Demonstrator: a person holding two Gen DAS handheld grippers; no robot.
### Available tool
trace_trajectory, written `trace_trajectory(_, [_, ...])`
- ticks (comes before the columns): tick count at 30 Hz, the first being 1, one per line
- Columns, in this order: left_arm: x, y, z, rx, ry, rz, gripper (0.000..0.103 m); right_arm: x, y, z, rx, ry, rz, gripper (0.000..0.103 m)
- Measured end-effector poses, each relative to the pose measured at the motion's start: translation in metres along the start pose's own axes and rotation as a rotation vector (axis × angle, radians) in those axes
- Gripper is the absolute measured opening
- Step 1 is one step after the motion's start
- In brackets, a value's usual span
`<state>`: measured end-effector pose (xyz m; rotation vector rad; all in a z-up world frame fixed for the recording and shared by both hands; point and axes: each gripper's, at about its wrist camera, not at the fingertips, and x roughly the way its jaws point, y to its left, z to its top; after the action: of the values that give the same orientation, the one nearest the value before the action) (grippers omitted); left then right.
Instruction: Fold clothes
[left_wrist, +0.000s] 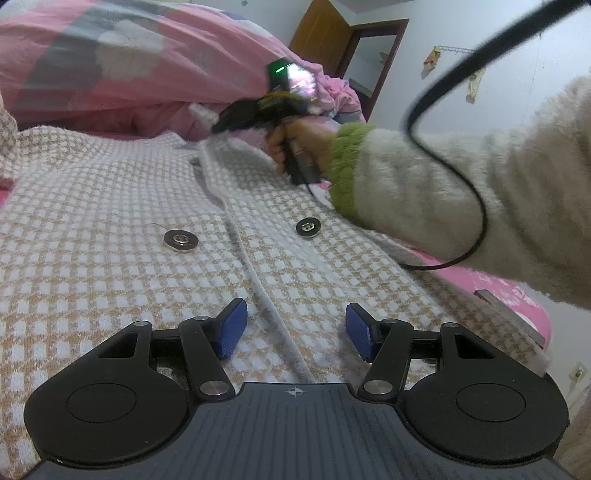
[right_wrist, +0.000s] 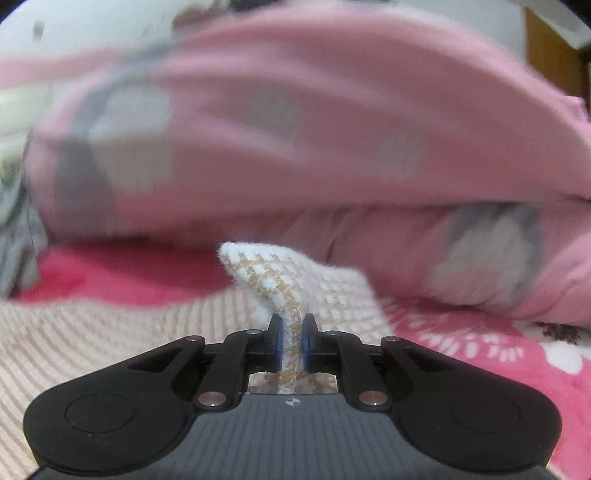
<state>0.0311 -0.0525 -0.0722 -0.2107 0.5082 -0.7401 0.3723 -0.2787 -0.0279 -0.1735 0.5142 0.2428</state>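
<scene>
Left gripper (left_wrist: 296, 330): jaws spread, nothing between blue pads, checked jacket (left_wrist: 110, 229) flat beneath. Path toward bed's far edge open along jacket's front seam between two metal buttons (left_wrist: 181, 240). Far edge blocked: pink quilt (left_wrist: 129, 66) heaped high. Right of seam blocked: person's sleeve (left_wrist: 461, 192) and black cable (left_wrist: 476, 199) cross above jacket. Right gripper (right_wrist: 292, 341): gap filled by pinched jacket fold; raised fabric, then quilt (right_wrist: 295, 129), directly ahead. Pink sheet (right_wrist: 480, 354) bare at right.

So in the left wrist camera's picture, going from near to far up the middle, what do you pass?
Left gripper with its jaws apart → checked jacket → right gripper in the person's hand → pink quilt → door.
</scene>
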Motion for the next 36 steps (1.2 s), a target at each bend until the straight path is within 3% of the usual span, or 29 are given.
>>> trace_trajectory(4, [-0.002,0.000,-0.001,-0.002,-0.004,-0.003,0.059,0.033,0.009,-0.018,-0.085,0.070,0.001,0.011])
trace_trajectory(8, [-0.005,-0.003,-0.001,-0.003,-0.004,-0.006,0.059,0.044,0.013,-0.022,-0.131,0.106,-0.010,0.019])
trace_trajectory(10, [-0.006,-0.002,-0.001,-0.009,-0.004,-0.011,0.059,0.035,0.012,-0.012,-0.115,0.126,-0.018,0.030])
trace_trajectory(11, [-0.007,-0.002,0.000,-0.012,-0.003,-0.014,0.059,0.024,0.011,-0.008,-0.102,0.112,-0.017,0.040])
trace_trajectory(15, [-0.008,0.002,0.001,-0.038,-0.001,-0.047,0.059,-0.059,-0.005,0.009,0.040,-0.016,0.006,0.043])
trace_trajectory(20, [-0.011,0.004,0.002,-0.061,0.003,-0.082,0.059,-0.232,-0.032,0.000,0.240,-0.153,0.075,0.043])
trace_trajectory(23, [-0.011,0.005,0.004,-0.093,0.026,-0.089,0.059,-0.337,-0.035,-0.029,0.305,-0.170,0.057,0.044])
trace_trajectory(27, [-0.012,0.007,0.010,-0.153,0.069,-0.083,0.058,-0.430,-0.034,-0.094,0.474,-0.108,0.008,0.044])
trace_trajectory(32, [-0.009,0.007,0.019,-0.216,0.145,-0.044,0.049,-0.474,-0.017,-0.197,0.671,-0.031,-0.078,0.044])
trace_trajectory(36, [-0.016,0.008,0.024,-0.287,0.221,-0.030,0.048,-0.483,-0.002,-0.268,0.874,-0.041,-0.033,0.045])
